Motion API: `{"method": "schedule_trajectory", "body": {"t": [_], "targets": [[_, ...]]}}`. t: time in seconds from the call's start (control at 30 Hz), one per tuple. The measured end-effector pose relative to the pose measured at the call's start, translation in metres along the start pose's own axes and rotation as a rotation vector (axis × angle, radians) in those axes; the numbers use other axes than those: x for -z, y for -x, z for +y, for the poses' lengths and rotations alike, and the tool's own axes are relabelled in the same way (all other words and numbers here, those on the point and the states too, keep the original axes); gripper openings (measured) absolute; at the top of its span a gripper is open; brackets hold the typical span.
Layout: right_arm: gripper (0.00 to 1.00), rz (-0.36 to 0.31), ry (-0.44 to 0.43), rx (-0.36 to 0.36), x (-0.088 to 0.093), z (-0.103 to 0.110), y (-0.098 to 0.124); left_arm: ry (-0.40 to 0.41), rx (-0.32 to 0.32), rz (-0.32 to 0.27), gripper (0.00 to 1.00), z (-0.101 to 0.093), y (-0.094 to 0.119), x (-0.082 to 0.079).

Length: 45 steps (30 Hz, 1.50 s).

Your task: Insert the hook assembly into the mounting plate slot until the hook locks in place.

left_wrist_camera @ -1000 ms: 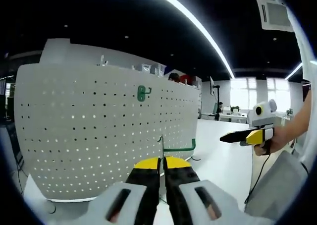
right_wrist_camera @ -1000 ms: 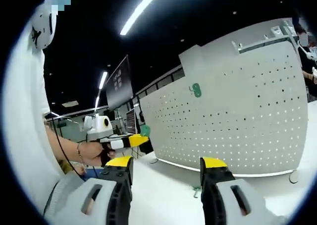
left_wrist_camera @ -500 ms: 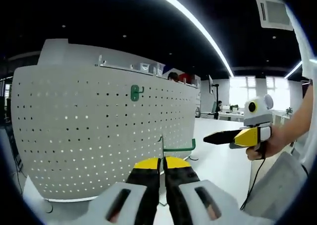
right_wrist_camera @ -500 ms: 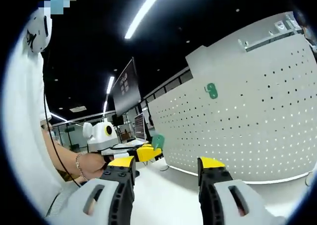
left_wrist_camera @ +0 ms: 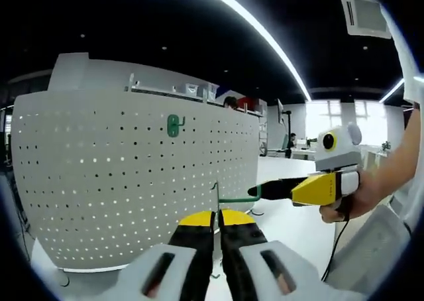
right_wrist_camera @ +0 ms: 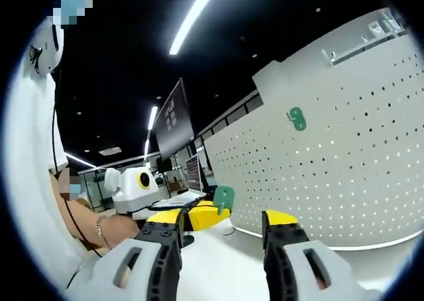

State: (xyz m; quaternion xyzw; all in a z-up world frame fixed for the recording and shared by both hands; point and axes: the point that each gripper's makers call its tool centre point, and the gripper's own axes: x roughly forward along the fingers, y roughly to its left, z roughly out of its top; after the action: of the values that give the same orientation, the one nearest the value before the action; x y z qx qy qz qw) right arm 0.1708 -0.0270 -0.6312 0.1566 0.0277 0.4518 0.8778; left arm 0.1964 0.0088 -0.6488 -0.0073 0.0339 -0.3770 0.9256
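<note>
We face a tall white perforated metal mounting plate, a curved-looking pegboard sheet dotted with regular rows of small round holes, matte and smooth. A small green plastic hook already sits on it high up, flat-backed with a short prong. In the left gripper view, our left gripper has its black, yellow-tipped jaws pressed nearly together, pinching the thin vertical stem of a green wire hook assembly; its slender arm runs out to the right from just above the jaw tips and curls up at the end, held in front of the plate's lower part and apart from it as far as we can tell. The right gripper reaches in from the right in a person's hand, its dark tips just beside the curled end of the wire; we cannot tell from here whether they touch. The right gripper view gives what that one does not: our right gripper has its jaws spread wide with nothing between them, and the left gripper appears beyond, carrying a green rounded piece at its tip, with the plate rising on the right and its mounted hook far up.
</note>
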Motion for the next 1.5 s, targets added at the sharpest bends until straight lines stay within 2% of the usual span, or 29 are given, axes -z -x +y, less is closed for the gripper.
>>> {"method": "schedule_trajectory", "body": {"t": [0.37,0.5,0.7,0.87,1.1,1.5], "targets": [[0.36,-0.011,-0.019,0.002,-0.001,0.0,-0.013,0.001,-0.011,-0.006,0.02,0.0,0.0,-0.003],[0.31,-0.035,-0.042,0.009,-0.005,-0.001,-0.016,0.004,-0.016,-0.009,0.02,0.001,0.0,-0.004],[0.24,-0.03,-0.054,-0.001,-0.005,0.004,-0.021,0.024,-0.016,-0.017,0.02,0.0,-0.001,-0.006],[0.21,-0.026,-0.039,0.006,-0.004,0.004,-0.028,0.032,-0.018,-0.018,0.02,0.0,-0.002,-0.006],[0.08,-0.026,0.007,0.029,-0.007,0.004,-0.033,0.034,-0.018,-0.019,0.02,-0.002,-0.002,-0.007],[0.02,0.011,0.031,0.056,-0.003,-0.001,-0.039,0.045,-0.025,-0.021,0.02,0.0,-0.002,-0.006]]}}
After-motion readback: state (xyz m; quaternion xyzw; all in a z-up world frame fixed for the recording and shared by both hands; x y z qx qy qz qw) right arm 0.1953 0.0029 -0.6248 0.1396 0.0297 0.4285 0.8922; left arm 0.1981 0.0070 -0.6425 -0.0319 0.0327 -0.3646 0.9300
